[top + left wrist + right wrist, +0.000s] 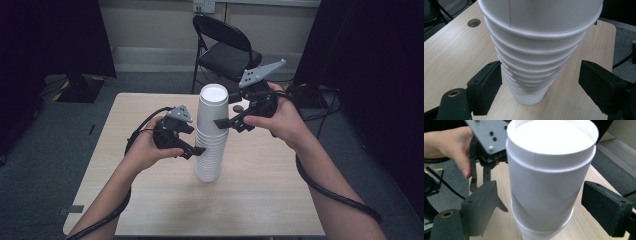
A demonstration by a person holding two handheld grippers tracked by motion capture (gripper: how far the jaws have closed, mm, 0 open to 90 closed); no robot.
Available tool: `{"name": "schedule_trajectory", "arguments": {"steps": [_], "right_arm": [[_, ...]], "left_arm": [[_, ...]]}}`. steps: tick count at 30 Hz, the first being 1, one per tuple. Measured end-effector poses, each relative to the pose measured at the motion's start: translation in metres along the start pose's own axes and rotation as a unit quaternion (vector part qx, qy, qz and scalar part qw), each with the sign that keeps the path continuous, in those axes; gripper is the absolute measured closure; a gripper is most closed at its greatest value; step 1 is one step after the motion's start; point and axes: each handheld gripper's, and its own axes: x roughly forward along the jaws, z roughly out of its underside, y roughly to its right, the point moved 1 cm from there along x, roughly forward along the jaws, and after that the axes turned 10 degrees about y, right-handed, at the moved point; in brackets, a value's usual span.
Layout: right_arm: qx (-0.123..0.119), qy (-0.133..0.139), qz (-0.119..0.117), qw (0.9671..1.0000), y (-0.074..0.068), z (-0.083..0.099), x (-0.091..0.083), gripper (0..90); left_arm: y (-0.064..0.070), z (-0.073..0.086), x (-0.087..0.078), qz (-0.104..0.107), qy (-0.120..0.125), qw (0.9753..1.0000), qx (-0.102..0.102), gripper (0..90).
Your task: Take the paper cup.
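- White paper cups are standing upside down as a tall stack of cups [210, 145] near the middle of the pale wooden bench [260, 200].
- Left gripper [196, 150] is sitting with jaws spread around the stack's lower half; one jaw is just about touching the rims, the other is staying apart.
- Right gripper [223, 121] is straddling the top cup [549, 170] with jaws spread, neither one pressing it.
- Behind the bench a black folding chair [227, 47] is standing.
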Motion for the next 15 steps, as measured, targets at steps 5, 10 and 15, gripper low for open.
{"name": "schedule_trajectory", "arguments": {"steps": [5, 10, 15], "right_arm": [[-0.003, 0.001, 0.001, 1.0000, 0.000, -0.003, 0.005, 12.8], [0.012, 0.007, -0.001, 0.9999, 0.003, -0.003, 0.011, 13.2], [0.002, -0.004, 0.007, 1.0000, 0.003, -0.004, 0.017, 13.9]], "left_arm": [[0.001, -0.001, 0.002, 0.000, 0.011, 0.9999, 0.001, 18.7], [0.002, -0.002, 0.004, 0.000, 0.020, 0.9998, 0.005, 19.1], [0.002, -0.002, 0.004, -0.002, 0.023, 0.9997, 0.004, 19.3]]}}
